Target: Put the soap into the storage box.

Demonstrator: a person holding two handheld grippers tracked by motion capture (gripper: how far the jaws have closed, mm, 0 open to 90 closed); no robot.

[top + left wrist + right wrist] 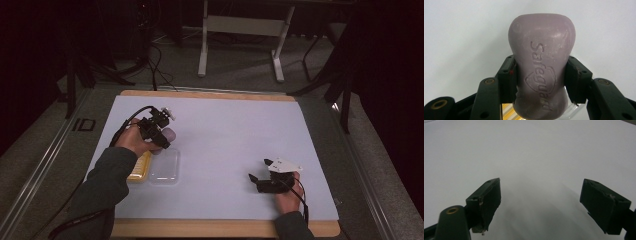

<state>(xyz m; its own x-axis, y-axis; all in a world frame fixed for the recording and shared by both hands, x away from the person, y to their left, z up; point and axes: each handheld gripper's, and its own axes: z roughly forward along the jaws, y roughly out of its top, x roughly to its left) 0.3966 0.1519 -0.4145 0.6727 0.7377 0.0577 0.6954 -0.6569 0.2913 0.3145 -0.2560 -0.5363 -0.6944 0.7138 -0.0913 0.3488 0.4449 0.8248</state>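
A mauve bar of soap (541, 72) stamped with a brand name sits between the pads of my left gripper (540, 77), which is shut on its narrow waist. From above, that left gripper (162, 142) holds the soap (168, 135) over the white mat, just beyond a clear plastic tray (165, 167) and a yellow tray (140, 166). My right gripper (260, 172) rests near the front right of the mat. Its jaws stand wide apart in the right gripper view (540, 202), with nothing between them.
The white mat (225, 130) covers a wooden table (210, 228). Beyond the table's far edge stand a white table frame (240, 30) and cables on the grey floor. Dark stands sit at the far left and right.
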